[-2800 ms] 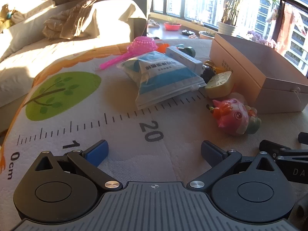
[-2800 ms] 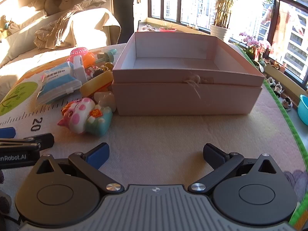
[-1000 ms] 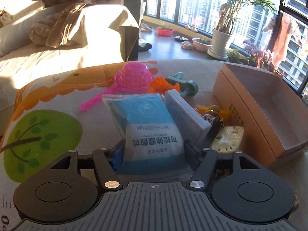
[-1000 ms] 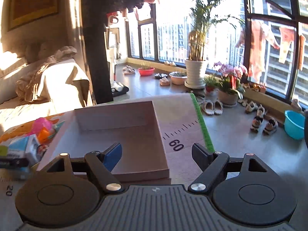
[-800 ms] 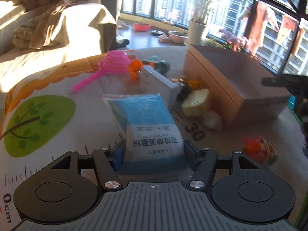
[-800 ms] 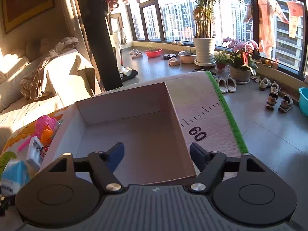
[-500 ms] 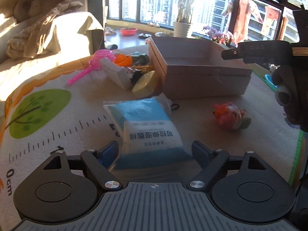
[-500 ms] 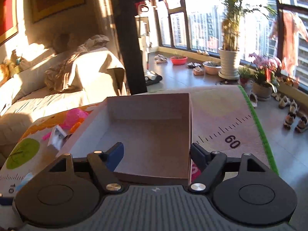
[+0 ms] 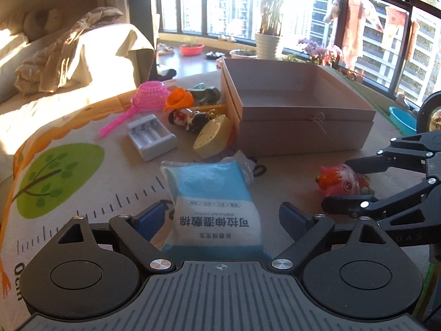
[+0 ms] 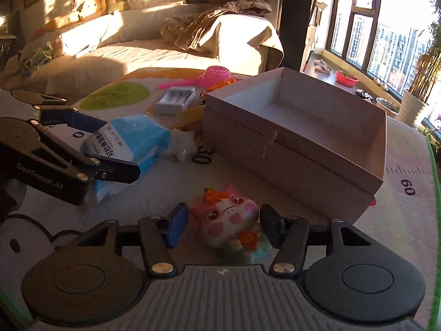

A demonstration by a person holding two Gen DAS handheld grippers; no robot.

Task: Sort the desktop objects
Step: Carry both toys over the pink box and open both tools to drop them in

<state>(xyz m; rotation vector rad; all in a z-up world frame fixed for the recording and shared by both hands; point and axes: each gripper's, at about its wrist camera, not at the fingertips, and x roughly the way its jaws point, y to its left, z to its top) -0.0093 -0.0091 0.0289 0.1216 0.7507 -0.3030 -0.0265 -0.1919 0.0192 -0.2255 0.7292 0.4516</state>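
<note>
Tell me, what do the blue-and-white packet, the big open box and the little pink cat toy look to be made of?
Blue-and-white packet: probably thin plastic film, slightly glossy; it wrinkles and has a crimped end.
Open box: likely matte cardboard, pinkish-brown; flat stiff walls with sharp folded corners.
Pink cat toy: seems moulded plastic or vinyl, smooth with painted details and a soft sheen; which one is unclear.

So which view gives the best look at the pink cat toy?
The right wrist view: the pink cat toy sits close and face-on between the closing right gripper fingers. The left wrist view shows it small, partly behind those fingers.
</note>
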